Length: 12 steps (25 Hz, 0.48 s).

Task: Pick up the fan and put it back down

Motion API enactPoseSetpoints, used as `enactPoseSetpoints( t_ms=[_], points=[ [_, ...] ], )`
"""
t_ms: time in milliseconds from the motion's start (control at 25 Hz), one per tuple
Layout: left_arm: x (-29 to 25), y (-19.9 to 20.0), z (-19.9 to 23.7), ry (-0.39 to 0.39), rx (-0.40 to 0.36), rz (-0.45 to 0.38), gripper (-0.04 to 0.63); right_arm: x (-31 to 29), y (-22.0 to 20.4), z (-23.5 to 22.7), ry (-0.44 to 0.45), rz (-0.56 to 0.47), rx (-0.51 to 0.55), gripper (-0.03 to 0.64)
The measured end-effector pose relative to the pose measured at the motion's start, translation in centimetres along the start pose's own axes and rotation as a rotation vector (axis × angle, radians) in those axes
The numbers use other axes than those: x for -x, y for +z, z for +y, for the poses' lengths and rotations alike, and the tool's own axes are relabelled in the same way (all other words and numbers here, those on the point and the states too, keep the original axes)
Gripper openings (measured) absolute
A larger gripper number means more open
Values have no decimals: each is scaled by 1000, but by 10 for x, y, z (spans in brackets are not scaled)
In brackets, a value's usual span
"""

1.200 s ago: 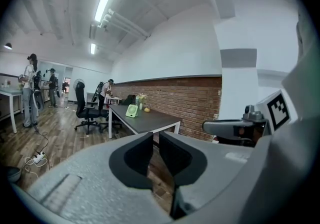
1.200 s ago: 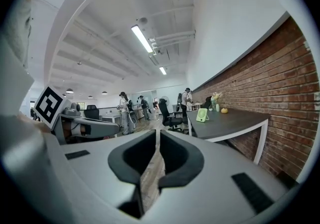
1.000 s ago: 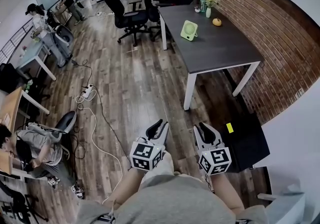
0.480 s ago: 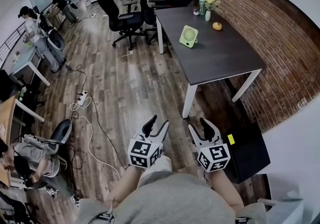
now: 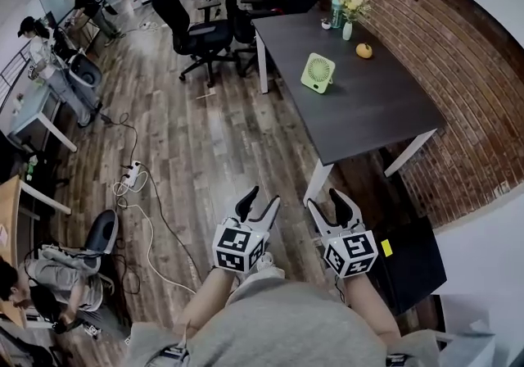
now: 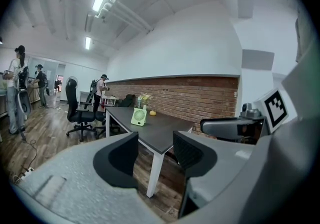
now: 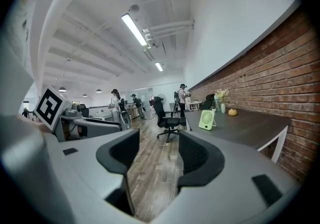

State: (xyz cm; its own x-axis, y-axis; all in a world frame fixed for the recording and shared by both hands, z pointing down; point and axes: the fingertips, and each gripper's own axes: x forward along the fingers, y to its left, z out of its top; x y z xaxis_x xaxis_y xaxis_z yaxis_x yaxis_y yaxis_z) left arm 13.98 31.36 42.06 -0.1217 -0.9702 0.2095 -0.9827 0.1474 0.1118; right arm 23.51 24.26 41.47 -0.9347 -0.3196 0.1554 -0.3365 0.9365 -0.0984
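Note:
A small light-green fan stands upright on the dark table, near its left edge and far ahead of both grippers. It is also small in the left gripper view and the right gripper view. My left gripper and right gripper are held side by side over the wooden floor, short of the table's near corner. Both point toward the table. Their jaws have just been opening and stand open, with nothing between them in either gripper view.
An orange fruit and a vase of flowers sit at the table's far end by the brick wall. Black office chairs stand left of the table. A black box lies at my right; cables and a power strip lie at left.
Both grippers have moved forward toward the table, which now sits nearer in the head view. The jaws of both have spread from nearly shut to open.

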Motion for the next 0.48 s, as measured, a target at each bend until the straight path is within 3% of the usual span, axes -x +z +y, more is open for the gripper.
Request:
enactPoseSetpoints(
  t_ms=[480],
  points=[
    [-68,25,85,-69,-4,0,206,-103,26,-14,-54,-23,27,250]
  ],
)
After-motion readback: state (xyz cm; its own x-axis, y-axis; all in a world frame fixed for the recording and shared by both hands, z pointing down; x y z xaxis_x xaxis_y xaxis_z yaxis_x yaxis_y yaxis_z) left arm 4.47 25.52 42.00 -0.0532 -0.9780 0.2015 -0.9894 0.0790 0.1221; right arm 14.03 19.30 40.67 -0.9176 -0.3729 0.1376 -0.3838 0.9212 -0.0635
